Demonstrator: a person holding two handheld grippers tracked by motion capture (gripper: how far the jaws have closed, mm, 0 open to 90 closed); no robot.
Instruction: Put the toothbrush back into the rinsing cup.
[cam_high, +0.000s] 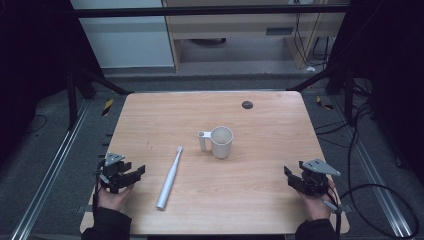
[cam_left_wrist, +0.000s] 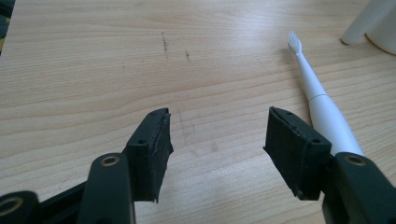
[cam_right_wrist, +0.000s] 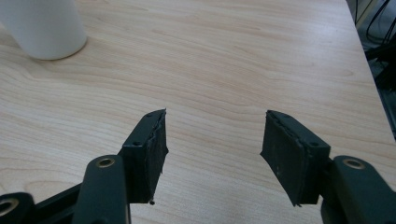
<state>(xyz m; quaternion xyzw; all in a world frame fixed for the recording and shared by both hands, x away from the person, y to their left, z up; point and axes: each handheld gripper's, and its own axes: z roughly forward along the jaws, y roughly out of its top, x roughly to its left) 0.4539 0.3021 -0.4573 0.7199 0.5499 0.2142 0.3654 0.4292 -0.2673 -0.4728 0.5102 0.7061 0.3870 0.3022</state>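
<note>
In the middle of the frame my wooden table (cam_high: 260, 165) carried a white mug (cam_high: 221, 142). Lower left of it lay a white toothbrush (cam_high: 169, 178), diagonal. A dark round spot (cam_high: 247, 104) sat near the upper edge.

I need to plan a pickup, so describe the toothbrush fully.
The toothbrush is white and slim, smooth like plastic, with a thick handle narrowing to a thin neck and a small bristled head. It lies flat on the wooden table, head towards the white mug, apart from it. Neither gripper touches it.

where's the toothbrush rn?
High view: the toothbrush lies flat left of centre on the table, between the left gripper and the mug, untouched.
</note>
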